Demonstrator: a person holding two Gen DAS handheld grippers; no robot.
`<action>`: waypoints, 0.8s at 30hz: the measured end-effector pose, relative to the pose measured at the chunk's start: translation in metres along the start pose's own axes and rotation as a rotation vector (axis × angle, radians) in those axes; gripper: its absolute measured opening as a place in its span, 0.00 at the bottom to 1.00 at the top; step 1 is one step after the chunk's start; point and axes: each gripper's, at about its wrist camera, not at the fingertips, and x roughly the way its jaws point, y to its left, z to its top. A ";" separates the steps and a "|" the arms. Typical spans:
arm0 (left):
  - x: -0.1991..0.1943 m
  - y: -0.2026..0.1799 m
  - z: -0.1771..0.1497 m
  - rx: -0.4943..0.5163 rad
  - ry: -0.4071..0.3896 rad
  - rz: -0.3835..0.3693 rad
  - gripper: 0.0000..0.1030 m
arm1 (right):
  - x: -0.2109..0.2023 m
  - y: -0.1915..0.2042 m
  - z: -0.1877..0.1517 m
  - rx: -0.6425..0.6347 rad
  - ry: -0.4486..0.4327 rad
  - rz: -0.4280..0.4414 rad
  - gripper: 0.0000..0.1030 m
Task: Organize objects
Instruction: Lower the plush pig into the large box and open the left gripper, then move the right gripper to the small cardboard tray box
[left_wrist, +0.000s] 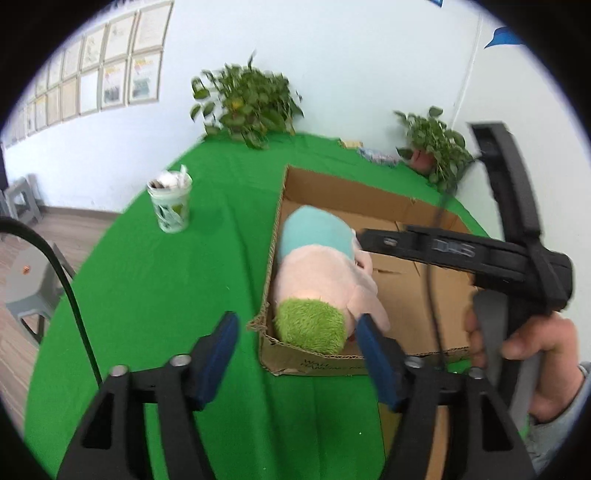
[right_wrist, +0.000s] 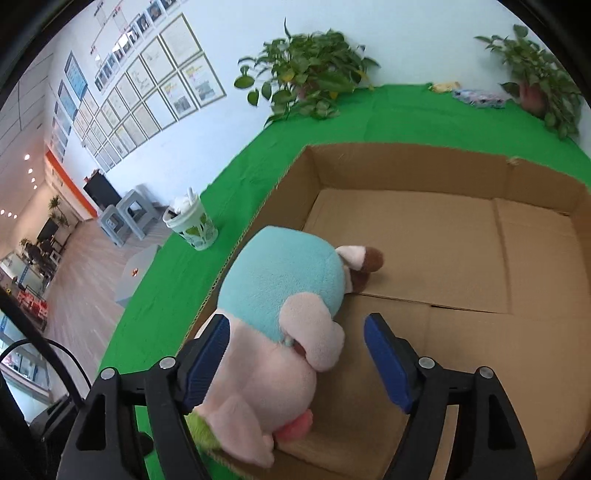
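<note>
A: What carries everything here?

B: A table under a bright green cloth (left_wrist: 155, 295), pushed against a pale wall. Two potted plants stand along its far edge: a bushy one (left_wrist: 247, 103) toward the far left, a smaller one in a reddish pot (left_wrist: 432, 147) at the far right corner. Rows of framed sheets (right_wrist: 155, 92) hang on the wall to the left, and wood-look flooring with grey stools (right_wrist: 127, 218) lies beyond the table's left edge.

A: Anything else on the cloth?

B: A patterned paper cup (left_wrist: 171, 203) stuffed with white scraps, near the left edge, well apart from the box. Some small packets (right_wrist: 476, 98) lie by the far edge between the plants.

A: And the toy?

B: A plush pig (left_wrist: 325, 273) lies inside an open cardboard box (left_wrist: 332, 192), tucked along the box's left wall, reaching into its near-left corner. Its long axis runs near to far: the green tuft at the near end, the blue body at the far end, brown-tipped feet (right_wrist: 365, 266) pointing toward the box's middle.

A: The grippers?

B: The left gripper (left_wrist: 295, 354) hangs over the box's near-left corner, jaws wide apart, gripping nothing. The right gripper (right_wrist: 295, 362) straddles the pink head end, jaws spread; the left pad (right_wrist: 207, 358) sits against the plush, the right pad stands clear, so nothing is clamped. A hand (left_wrist: 524, 347) holds its handle.
</note>
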 end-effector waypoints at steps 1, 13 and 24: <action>-0.013 -0.004 -0.002 0.008 -0.053 -0.001 0.79 | -0.020 -0.003 -0.007 0.002 -0.037 0.001 0.91; -0.075 -0.082 -0.023 0.130 -0.209 -0.063 0.80 | -0.182 -0.049 -0.141 0.008 -0.177 -0.243 0.99; -0.080 -0.124 -0.063 0.194 -0.136 -0.142 0.02 | -0.220 -0.060 -0.210 -0.010 -0.184 -0.333 0.19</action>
